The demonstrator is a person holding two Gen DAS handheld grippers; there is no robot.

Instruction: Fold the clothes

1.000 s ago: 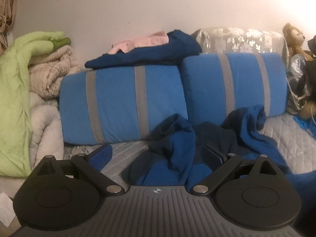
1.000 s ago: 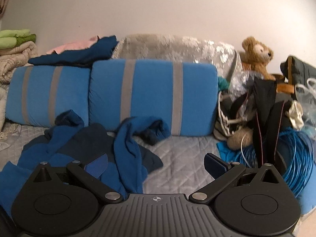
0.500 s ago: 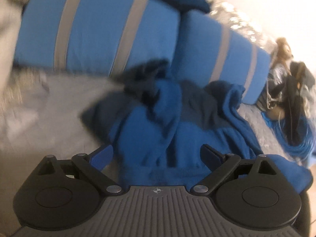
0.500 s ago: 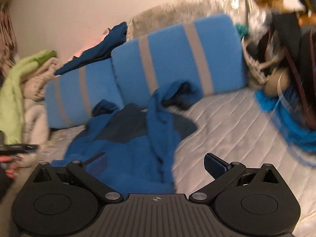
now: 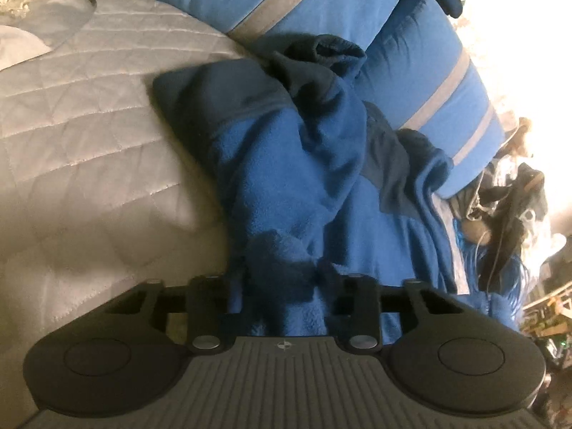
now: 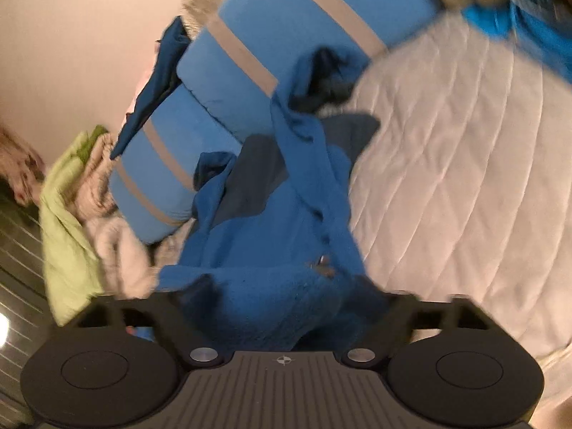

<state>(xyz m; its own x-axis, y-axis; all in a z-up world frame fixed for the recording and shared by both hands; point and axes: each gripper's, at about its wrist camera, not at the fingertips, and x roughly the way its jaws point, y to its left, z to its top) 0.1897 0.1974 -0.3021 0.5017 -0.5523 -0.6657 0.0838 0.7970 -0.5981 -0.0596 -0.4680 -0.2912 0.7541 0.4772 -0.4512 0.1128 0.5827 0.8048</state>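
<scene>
A crumpled blue fleece garment [image 5: 286,164] with dark navy panels lies on the grey quilted bed [image 5: 89,125]. It also shows in the right wrist view [image 6: 282,236]. My left gripper [image 5: 282,279] is shut on a bunch of the garment's near hem, which hides its fingertips. My right gripper [image 6: 282,304] is shut on the garment's hem at another spot, with fabric bunched between its jaws. Both views are tilted and the right one is blurred.
Two blue cushions with grey stripes [image 5: 321,7] [image 6: 286,35] stand behind the garment against the wall. A green and beige pile of bedding [image 6: 71,214] is at the left. Dark bags, blue cord and a stuffed toy [image 5: 507,211] are cluttered at the right.
Both grippers were open above the bed. They moved down to the garment's near edge, tilted, and shut on its fabric.
</scene>
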